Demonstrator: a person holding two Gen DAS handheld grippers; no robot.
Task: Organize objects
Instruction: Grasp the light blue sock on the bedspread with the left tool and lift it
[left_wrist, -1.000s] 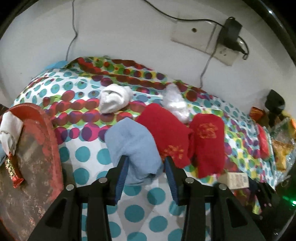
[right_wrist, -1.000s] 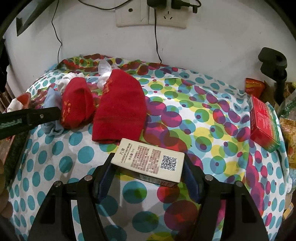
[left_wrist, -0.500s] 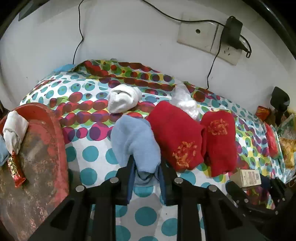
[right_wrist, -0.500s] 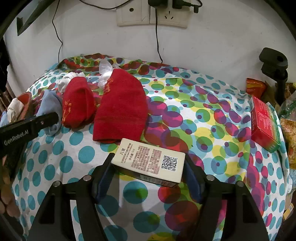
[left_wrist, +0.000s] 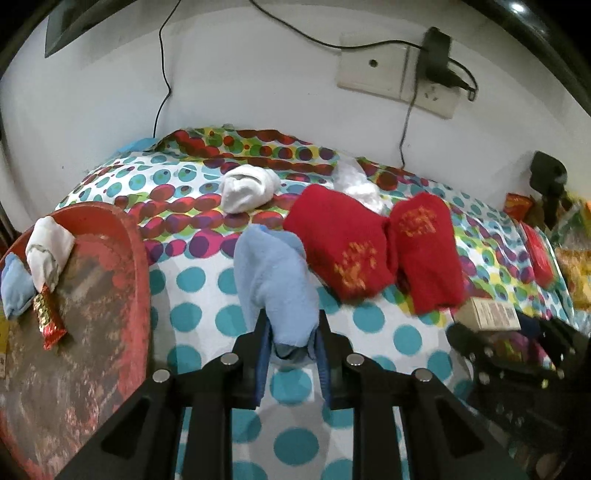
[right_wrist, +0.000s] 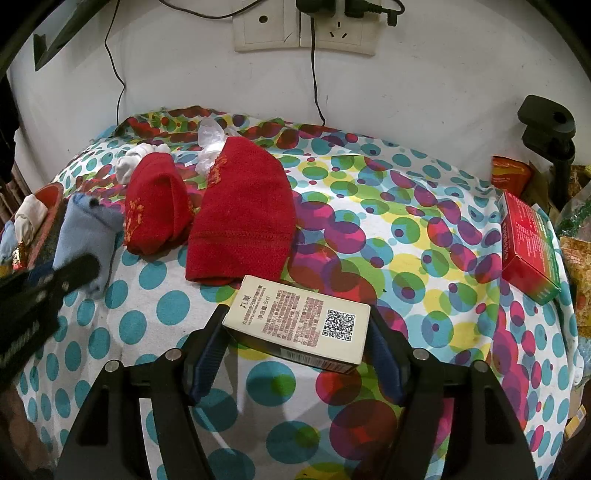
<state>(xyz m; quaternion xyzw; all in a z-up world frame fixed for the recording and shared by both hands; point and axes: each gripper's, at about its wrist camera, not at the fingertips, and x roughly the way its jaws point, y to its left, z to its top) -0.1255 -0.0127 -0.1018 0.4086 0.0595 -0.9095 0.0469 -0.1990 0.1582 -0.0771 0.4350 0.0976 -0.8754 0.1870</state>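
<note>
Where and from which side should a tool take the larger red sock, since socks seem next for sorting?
Grip the larger red sock at its near cuff edge, coming from the front as the right wrist view sees it. It lies flat, with that straight hem toward the camera and clear tablecloth to its right; a pinch there gathers both layers.

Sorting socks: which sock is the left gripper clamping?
The light blue sock, pinched by the left gripper; both red socks and the white one lie untouched beyond it.

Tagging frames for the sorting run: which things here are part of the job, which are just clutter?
In play: blue sock clamped in left tool; cream box in right tool; two red socks; white sock; red tray.

Clutter: wall socket, snack packets, red-green box.
</note>
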